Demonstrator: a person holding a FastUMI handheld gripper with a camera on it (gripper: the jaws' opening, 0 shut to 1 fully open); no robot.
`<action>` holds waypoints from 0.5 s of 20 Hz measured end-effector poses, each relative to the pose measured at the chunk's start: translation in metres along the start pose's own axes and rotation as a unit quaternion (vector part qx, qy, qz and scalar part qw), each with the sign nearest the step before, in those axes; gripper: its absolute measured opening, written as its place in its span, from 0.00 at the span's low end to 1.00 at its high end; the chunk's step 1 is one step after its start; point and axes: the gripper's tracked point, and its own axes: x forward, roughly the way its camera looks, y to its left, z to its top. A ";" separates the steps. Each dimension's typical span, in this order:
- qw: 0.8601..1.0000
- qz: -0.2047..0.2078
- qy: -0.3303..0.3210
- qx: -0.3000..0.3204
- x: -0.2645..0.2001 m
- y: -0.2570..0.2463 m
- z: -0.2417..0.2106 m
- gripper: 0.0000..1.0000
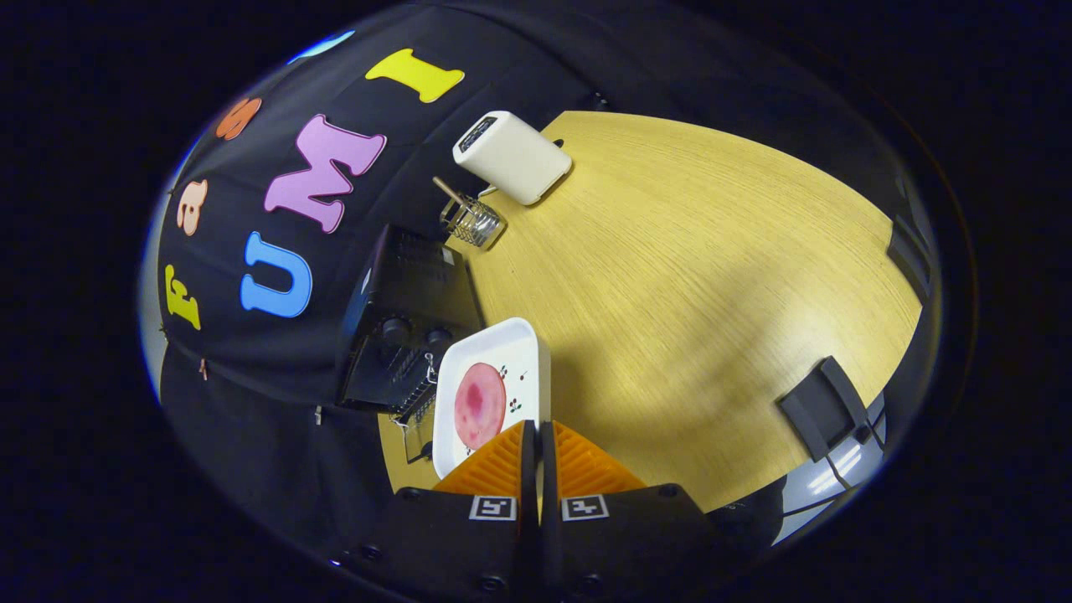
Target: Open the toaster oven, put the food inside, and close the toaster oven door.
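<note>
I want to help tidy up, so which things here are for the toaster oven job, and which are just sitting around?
For the job:
- toaster oven, door open, rack showing
- white tray gripped at its edge by the fingers
- round pink food on the tray
- gripper

Just sitting around:
- cream box-shaped appliance
- wire holder with a stick in it
- dark stand on the wooden table

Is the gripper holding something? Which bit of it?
Yes. The gripper is pinching the white rectangular plate by its near edge, with both fingers closed on the rim. A round pink slice of food lies on it.
</note>
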 end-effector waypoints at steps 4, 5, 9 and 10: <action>0.999 0.032 0.013 -0.005 -0.005 0.033 -0.022 0.05; 0.999 0.038 0.017 -0.004 -0.004 0.041 -0.026 0.05; 0.998 0.061 0.027 -0.003 0.006 0.074 -0.043 0.05; 0.998 0.063 0.031 -0.006 0.010 0.080 -0.048 0.05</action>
